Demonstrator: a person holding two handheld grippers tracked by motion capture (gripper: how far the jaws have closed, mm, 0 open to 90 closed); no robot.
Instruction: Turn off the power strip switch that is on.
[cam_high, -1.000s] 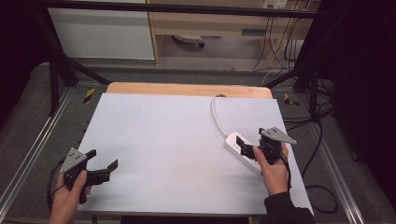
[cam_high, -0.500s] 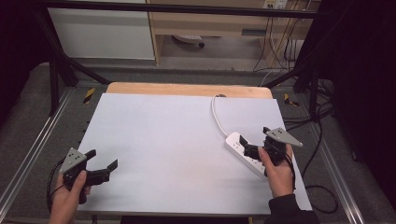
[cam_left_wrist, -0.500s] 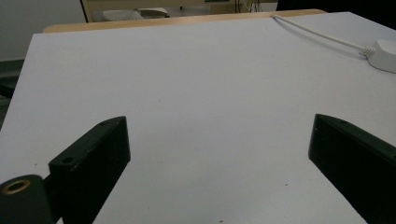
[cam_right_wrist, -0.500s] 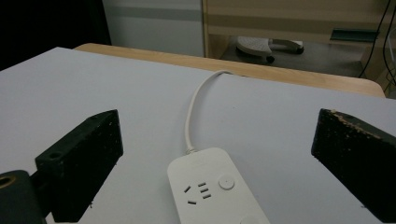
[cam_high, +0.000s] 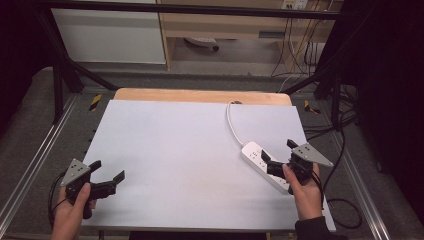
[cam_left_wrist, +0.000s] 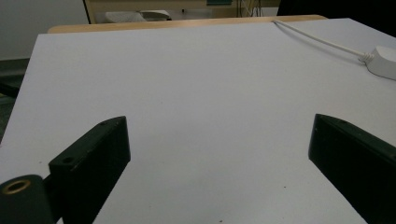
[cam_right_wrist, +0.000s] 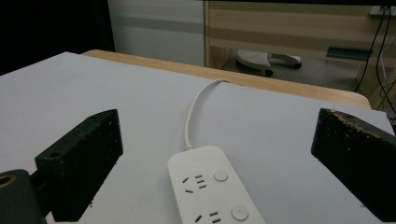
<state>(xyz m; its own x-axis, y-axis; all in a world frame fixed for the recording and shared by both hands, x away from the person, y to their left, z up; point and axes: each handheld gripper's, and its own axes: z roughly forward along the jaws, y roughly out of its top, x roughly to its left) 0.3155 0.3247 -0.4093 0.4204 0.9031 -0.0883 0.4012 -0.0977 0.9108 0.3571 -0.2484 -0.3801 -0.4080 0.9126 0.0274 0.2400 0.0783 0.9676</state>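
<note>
A table with a white power strip lying on it.
The table (cam_high: 175, 145) has a pale grey-white top and a wooden far edge. The power strip (cam_high: 265, 166) lies flat at the right of the frame, its white cord (cam_high: 231, 122) curving toward the far edge.

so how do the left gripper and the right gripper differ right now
The left gripper sits at the near left corner of the white table with bare surface ahead of it; the right gripper is over the white power strip at the right side. In their own views, the left gripper's jaws frame plain tabletop, the right gripper's frame the strip's sockets and buttons. Both stand wide open, holding nothing, each in one hand.
</note>
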